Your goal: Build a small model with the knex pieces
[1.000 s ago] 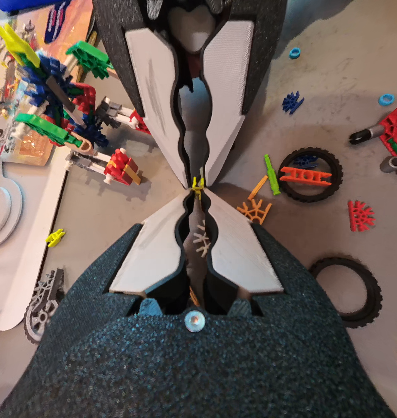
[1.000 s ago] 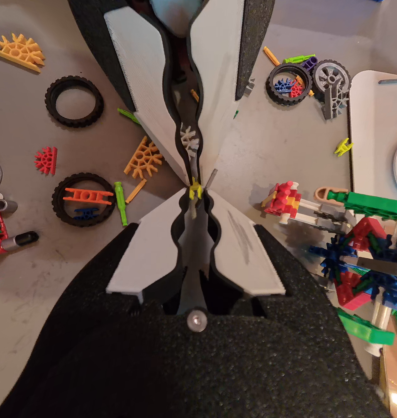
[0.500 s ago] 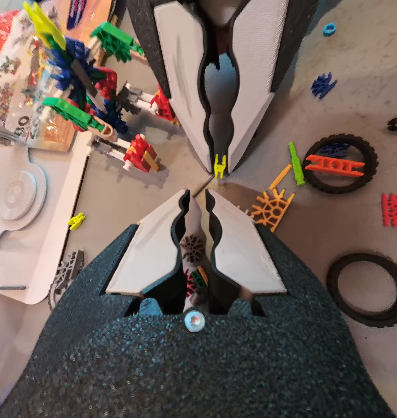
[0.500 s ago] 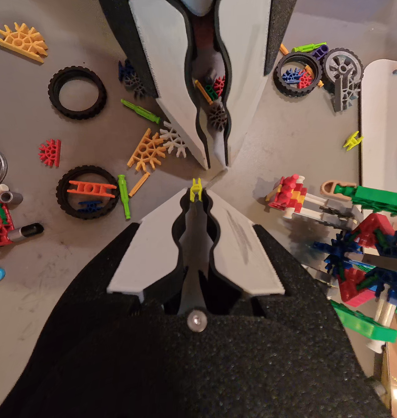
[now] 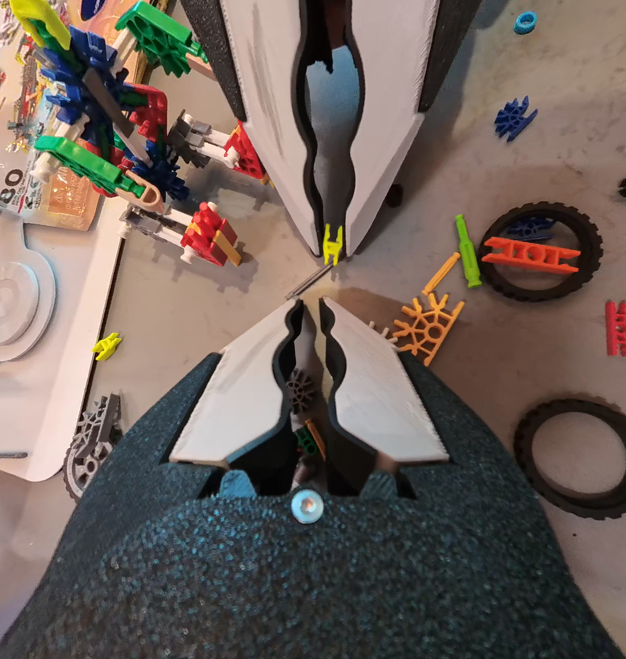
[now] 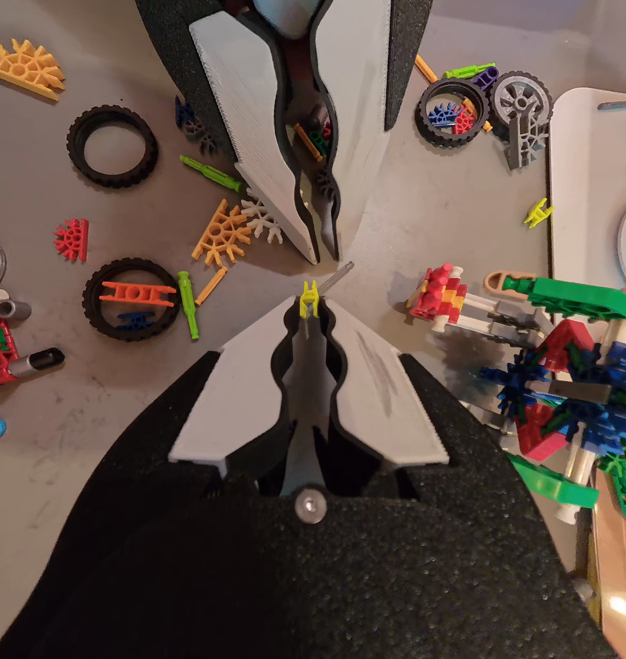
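Note:
My right gripper [image 6: 309,303] is shut on a small yellow clip [image 6: 308,297] at its fingertips. A thin grey rod [image 6: 336,276] sticks out of the clip, slanting up and right over the grey table. My left gripper [image 5: 310,303] faces it tip to tip with a short gap; its jaws stand slightly apart and hold nothing. In the left wrist view the right gripper [image 5: 332,253] comes in from the top with the yellow clip [image 5: 332,242] and the rod [image 5: 306,283]. In the right wrist view the left gripper [image 6: 326,257] comes in from the top.
Loose parts lie around: an orange fan connector [image 5: 427,330], a green rod [image 5: 466,249], a tyre [image 5: 539,251] ringing an orange piece, an empty tyre [image 5: 575,460], another yellow clip [image 5: 106,346]. A colourful built model [image 5: 101,117] and a white board [image 5: 36,356] are at the left. My two grippers' fingertips are within a few centimetres of each other. The left tips stand about 5 centimetres off the orange fan connector [image 5: 427,330]. It is also in sight in the right wrist view [image 6: 223,231].
The left gripper opened, let go at the yellow clip and drew back. The two grippers moved apart; the clip and rod stayed in the right gripper.

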Demonstrator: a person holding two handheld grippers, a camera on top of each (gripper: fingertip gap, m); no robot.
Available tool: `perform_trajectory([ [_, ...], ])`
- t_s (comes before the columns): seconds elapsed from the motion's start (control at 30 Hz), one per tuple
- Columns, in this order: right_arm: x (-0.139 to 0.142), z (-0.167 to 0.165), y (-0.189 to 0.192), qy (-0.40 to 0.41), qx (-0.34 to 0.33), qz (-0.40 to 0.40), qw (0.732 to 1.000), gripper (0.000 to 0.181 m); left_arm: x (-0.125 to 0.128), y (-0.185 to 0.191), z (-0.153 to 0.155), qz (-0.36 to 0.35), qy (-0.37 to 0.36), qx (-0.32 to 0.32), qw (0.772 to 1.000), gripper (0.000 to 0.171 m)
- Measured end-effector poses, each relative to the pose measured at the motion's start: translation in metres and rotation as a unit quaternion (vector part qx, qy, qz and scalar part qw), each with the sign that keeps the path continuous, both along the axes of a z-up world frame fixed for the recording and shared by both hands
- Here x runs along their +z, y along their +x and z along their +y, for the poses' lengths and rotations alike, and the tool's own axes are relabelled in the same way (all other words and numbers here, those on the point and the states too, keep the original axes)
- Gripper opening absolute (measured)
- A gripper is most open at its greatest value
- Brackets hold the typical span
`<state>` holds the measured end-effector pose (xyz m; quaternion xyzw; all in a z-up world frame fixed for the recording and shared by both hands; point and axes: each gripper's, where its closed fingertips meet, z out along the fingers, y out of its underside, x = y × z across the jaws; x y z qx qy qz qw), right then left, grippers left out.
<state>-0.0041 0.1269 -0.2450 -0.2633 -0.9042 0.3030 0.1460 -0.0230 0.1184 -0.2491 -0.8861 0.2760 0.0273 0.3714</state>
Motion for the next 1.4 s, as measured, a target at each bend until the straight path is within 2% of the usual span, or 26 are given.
perform_trajectory([
  [0.27, -0.004, 0.003, 0.004, 0.015, 0.008, -0.006, 1.0, 0.01, 0.001, -0.003, 0.008, 0.032, 0.022, 0.001, 0.999, 0.011],
  [0.67, -0.007, 0.0, 0.006, 0.02, 0.013, -0.01, 1.0, 0.01, 0.0, 0.005, 0.007, -0.001, 0.009, -0.009, 1.0, 0.009],
  [0.73, -0.006, 0.003, 0.004, 0.025, 0.009, -0.007, 1.0, 0.01, -0.002, 0.009, 0.004, -0.008, -0.001, -0.017, 1.0, 0.0],
  [0.87, -0.006, 0.007, 0.003, 0.03, 0.004, -0.006, 1.0, 0.01, -0.002, 0.009, 0.004, -0.002, -0.004, -0.017, 1.0, 0.0],
  [1.3, -0.007, 0.005, 0.01, 0.02, 0.018, -0.019, 0.999, 0.01, 0.002, 0.002, 0.018, -0.011, 0.022, -0.001, 1.0, 0.027],
  [1.4, -0.007, 0.005, 0.01, 0.018, 0.018, -0.02, 0.999, 0.01, 0.004, 0.003, 0.019, -0.01, 0.025, -0.005, 1.0, 0.038],
])
